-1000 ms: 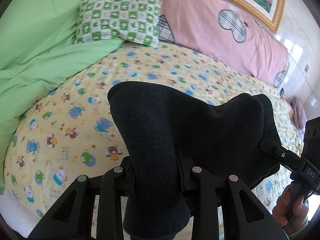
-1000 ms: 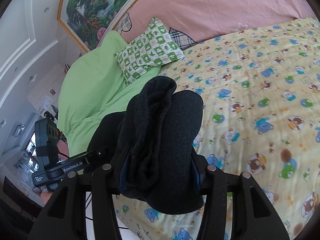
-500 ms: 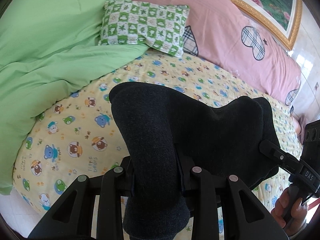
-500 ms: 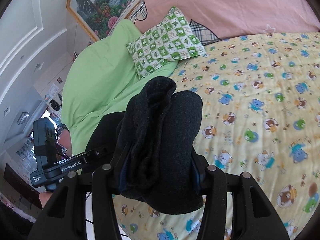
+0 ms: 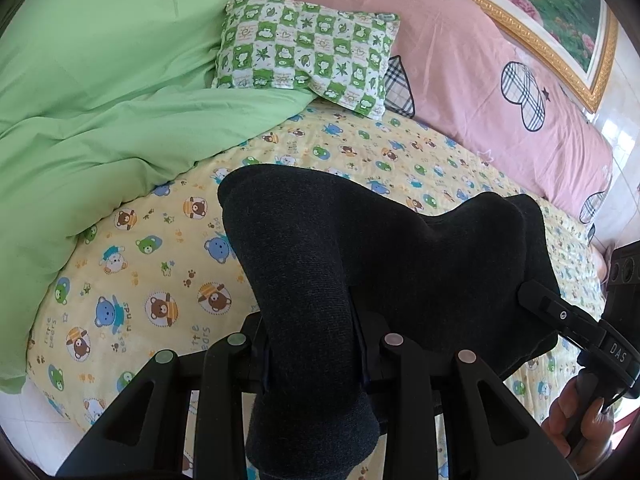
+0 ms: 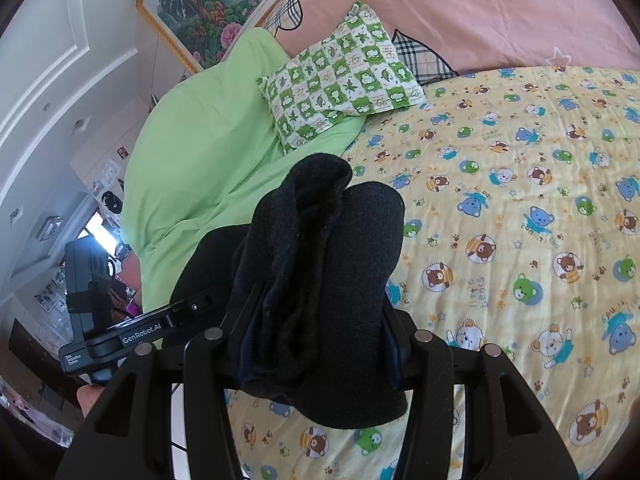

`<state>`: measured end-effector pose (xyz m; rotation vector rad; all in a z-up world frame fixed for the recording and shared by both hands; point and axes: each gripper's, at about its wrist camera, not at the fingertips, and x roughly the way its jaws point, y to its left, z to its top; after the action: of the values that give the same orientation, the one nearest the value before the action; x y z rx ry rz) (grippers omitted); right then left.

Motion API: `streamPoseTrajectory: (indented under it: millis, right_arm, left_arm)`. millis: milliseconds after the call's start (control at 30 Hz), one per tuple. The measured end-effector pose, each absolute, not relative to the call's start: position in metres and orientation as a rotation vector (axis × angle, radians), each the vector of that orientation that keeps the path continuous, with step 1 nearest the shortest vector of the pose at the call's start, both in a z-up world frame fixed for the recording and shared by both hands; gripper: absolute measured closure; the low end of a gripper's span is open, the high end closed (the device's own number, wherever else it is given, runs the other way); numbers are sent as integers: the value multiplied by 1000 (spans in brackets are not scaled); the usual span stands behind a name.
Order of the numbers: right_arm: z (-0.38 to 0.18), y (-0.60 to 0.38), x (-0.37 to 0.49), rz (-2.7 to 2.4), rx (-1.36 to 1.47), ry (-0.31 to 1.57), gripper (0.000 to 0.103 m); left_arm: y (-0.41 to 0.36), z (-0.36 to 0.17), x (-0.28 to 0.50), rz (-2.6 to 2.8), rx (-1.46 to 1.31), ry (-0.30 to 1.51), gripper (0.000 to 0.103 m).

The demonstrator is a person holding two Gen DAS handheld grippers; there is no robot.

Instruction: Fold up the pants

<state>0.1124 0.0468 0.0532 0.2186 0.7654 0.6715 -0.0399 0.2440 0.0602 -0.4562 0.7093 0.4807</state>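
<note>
The dark charcoal pants (image 5: 360,256) hang bunched above the bed, held at two places. My left gripper (image 5: 314,344) is shut on one thick fold of the pants, which spills over its jaws. The right gripper (image 5: 560,320) shows at the right edge of the left wrist view, held by a hand (image 5: 576,420). In the right wrist view my right gripper (image 6: 318,344) is shut on another rolled bundle of the pants (image 6: 324,264). The left gripper (image 6: 120,336) appears there at the lower left, clamped on the same cloth.
Below lies a bed with a yellow bear-print sheet (image 5: 160,280). A green duvet (image 5: 80,100) is heaped at its left, a green checked pillow (image 5: 308,44) at the head, and a pink plaid-heart cover (image 5: 500,80) behind. A framed painting (image 6: 208,8) hangs on the wall.
Both grippers have carried the pants sideways toward the green duvet and pillow, which now sit closer to the middle of both views. The grips on the cloth are unchanged.
</note>
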Motion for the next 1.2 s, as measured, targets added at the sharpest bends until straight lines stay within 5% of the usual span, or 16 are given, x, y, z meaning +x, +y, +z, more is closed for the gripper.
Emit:
streamPoseTrajectory:
  millis: [1200]
  right_arm:
    - [21,75,209,617,148,807,51]
  left_arm:
    - [313,31,26,511,-526,700,73]
